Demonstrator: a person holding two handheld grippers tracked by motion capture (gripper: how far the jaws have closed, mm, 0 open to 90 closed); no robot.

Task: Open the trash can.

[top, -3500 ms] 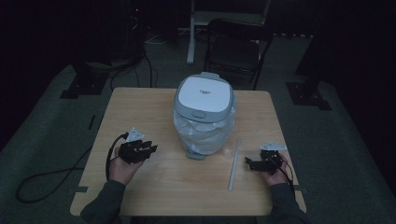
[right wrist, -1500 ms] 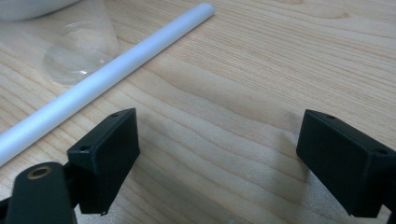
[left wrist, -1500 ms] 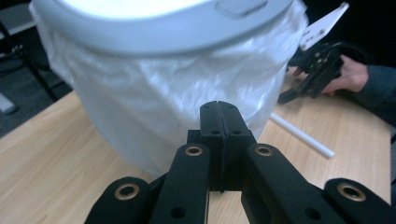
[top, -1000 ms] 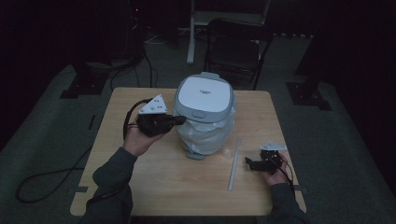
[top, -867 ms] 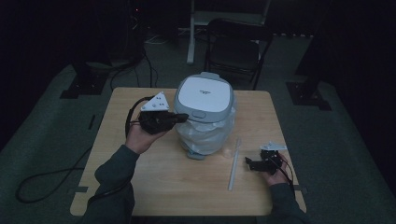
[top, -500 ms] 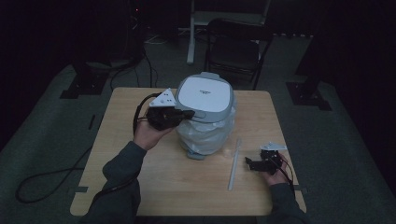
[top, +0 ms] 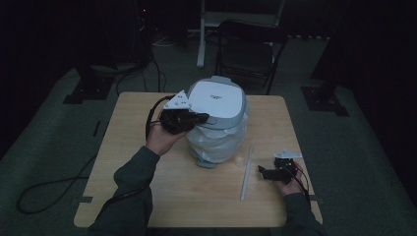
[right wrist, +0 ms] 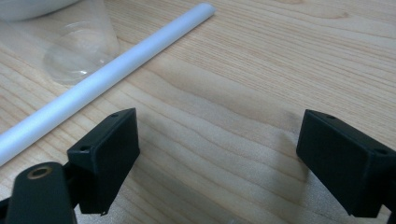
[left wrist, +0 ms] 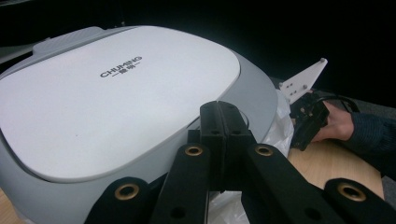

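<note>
Centre of the high view: a grey-and-white domed plastic appliance (top: 216, 105) over crinkled clear plastic wrap (top: 216, 145) on the pale wooden counter (top: 147, 196). Left gripper (top: 201, 119), jaws pressed together, tips at the lid's edge. Lower right: right gripper (top: 261, 172), jaws wide, beside a white tube (top: 246, 172).

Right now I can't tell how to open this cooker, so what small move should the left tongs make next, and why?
Probably press down a little. The left tongs look shut, their tips at the front edge of the grey-and-white cooker lid, seemingly near a latch, though I cannot see one clearly. The right tongs rest open on the table, beside the white tube.
</note>
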